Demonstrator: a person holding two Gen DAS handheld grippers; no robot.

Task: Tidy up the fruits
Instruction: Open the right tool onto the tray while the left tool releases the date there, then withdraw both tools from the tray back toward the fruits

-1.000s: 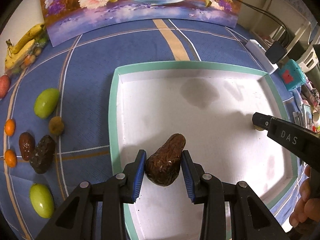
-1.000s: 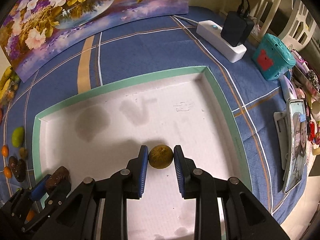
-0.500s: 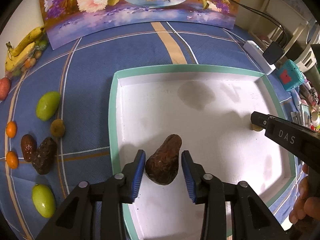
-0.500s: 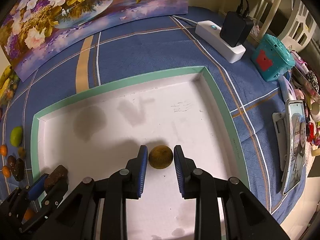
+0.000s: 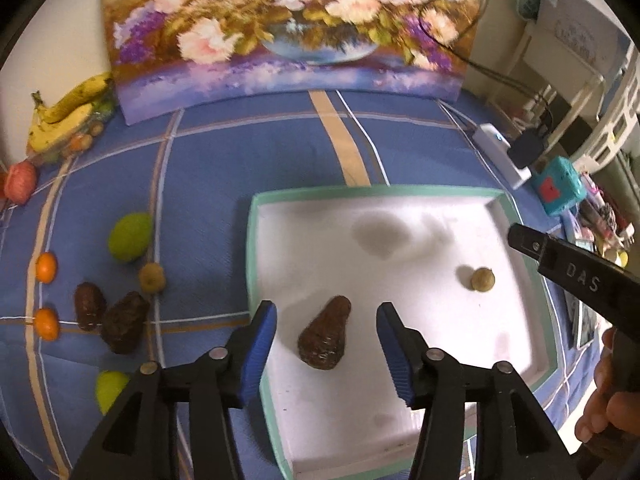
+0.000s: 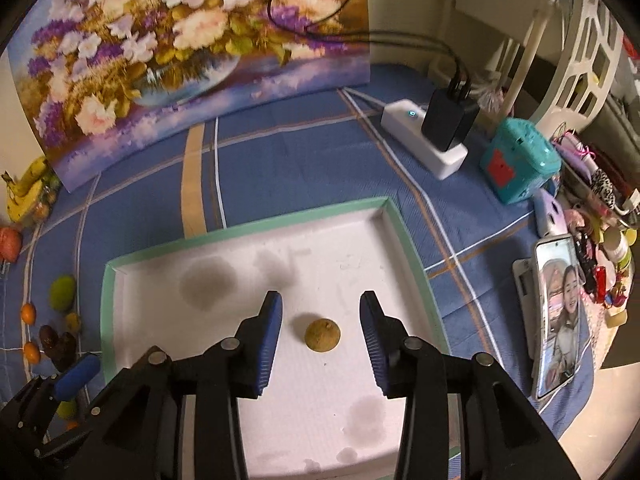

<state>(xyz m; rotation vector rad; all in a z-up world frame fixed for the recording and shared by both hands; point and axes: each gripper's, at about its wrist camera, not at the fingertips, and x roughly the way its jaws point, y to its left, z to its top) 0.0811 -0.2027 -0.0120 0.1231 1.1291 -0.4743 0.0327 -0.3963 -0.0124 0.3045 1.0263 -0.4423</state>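
A dark brown pear-shaped fruit point(image 5: 325, 338) lies in the white tray point(image 5: 400, 420) with the teal rim. My left gripper point(image 5: 326, 336) hangs above it, jaws opening, pads clear of it on both sides. A small round tan fruit point(image 6: 322, 334) lies further right in the tray point(image 6: 248, 236), also seen as the tan fruit point(image 5: 482, 279). Over it my right gripper point(image 6: 320, 330) is opening too, touching nothing. More fruit lies on the blue cloth to the left: green fruits point(image 5: 130, 236), small oranges point(image 5: 46, 267), dark fruits point(image 5: 124, 322).
Bananas point(image 5: 66, 114) and a red fruit point(image 5: 20, 182) sit at the far left by a flower painting point(image 5: 288, 28). Right of the tray are a white power strip point(image 6: 424, 142), a teal box point(image 6: 520, 160), a phone point(image 6: 558, 316) and clutter.
Both grippers let go of their fruits, opened and rose. The dark fruit and the tan fruit stay lying in the tray.
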